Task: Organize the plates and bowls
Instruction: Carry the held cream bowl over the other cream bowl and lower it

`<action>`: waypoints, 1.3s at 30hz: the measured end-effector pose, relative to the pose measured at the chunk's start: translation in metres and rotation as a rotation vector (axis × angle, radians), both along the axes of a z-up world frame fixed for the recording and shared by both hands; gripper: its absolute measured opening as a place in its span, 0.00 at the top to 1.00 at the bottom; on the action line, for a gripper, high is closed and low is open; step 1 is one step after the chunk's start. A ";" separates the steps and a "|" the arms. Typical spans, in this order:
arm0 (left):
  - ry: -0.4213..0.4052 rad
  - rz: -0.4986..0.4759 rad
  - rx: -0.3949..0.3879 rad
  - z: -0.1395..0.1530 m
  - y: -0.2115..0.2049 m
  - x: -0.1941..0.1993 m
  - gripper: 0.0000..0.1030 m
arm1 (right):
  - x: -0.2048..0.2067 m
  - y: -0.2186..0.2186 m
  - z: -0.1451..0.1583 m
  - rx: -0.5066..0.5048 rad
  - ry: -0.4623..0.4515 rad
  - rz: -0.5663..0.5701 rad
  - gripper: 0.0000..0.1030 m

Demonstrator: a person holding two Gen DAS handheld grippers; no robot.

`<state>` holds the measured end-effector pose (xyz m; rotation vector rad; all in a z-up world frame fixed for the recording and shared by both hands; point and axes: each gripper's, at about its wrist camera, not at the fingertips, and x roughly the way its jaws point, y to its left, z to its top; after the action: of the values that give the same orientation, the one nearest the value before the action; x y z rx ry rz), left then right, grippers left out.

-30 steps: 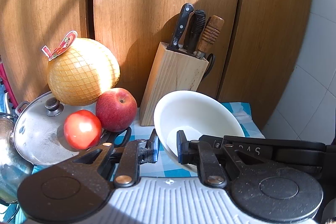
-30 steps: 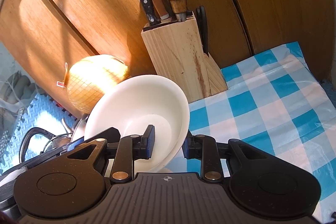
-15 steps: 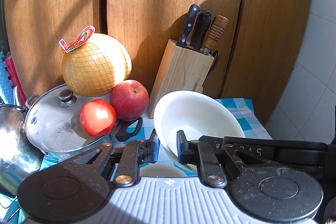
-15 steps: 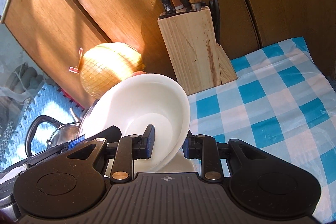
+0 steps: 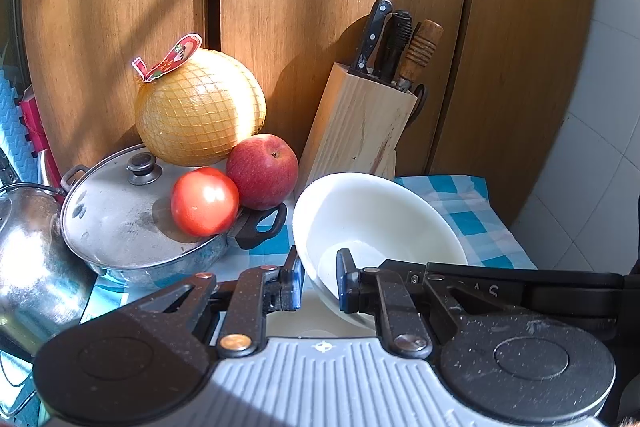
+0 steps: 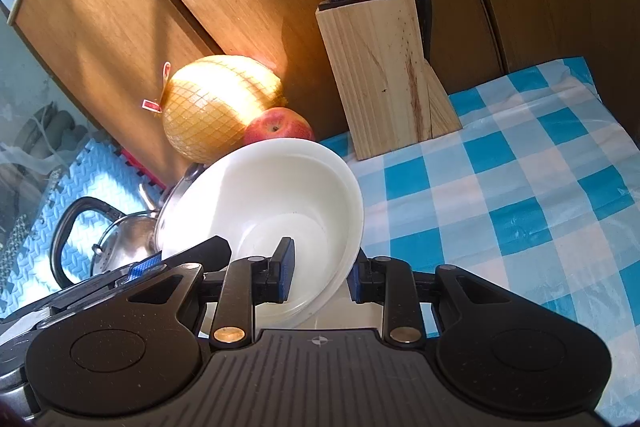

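Note:
A white bowl (image 5: 372, 215) is held tilted between both grippers above the checked tablecloth. My left gripper (image 5: 318, 285) is shut on its left rim, one finger inside and one outside. My right gripper (image 6: 318, 275) is shut on the opposite rim of the same bowl (image 6: 264, 203). A pale rounded dish edge (image 5: 304, 325) shows just under the bowl in the left wrist view; what it is stays unclear.
A wooden knife block (image 5: 360, 125) stands against brown cabinet doors. A lidded steel pot (image 5: 120, 215) carries a tomato (image 5: 204, 201), an apple (image 5: 262, 171) and a netted pomelo (image 5: 200, 107). A steel kettle (image 6: 116, 235) sits at left. The blue-checked cloth (image 6: 520, 187) spreads right.
Both grippers have pulled back and risen with the bowl; the knife block and fruit now look farther off, and more of the pot and cloth shows.

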<state>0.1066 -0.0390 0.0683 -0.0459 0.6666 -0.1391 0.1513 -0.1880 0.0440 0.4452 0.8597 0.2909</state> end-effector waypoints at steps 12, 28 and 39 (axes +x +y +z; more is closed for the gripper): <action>0.015 -0.002 0.012 -0.006 0.002 -0.012 0.91 | -0.010 0.005 -0.006 -0.007 0.018 0.013 0.65; 0.043 0.043 0.020 -0.014 0.007 -0.032 0.91 | -0.028 0.015 -0.015 -0.019 0.052 0.043 0.66; 0.034 -0.004 0.010 -0.027 0.009 -0.011 0.91 | -0.017 0.019 -0.020 -0.051 0.059 0.020 0.67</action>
<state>0.0956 -0.0295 0.0415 -0.0374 0.7016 -0.1390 0.1339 -0.1685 0.0236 0.3994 0.9281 0.2750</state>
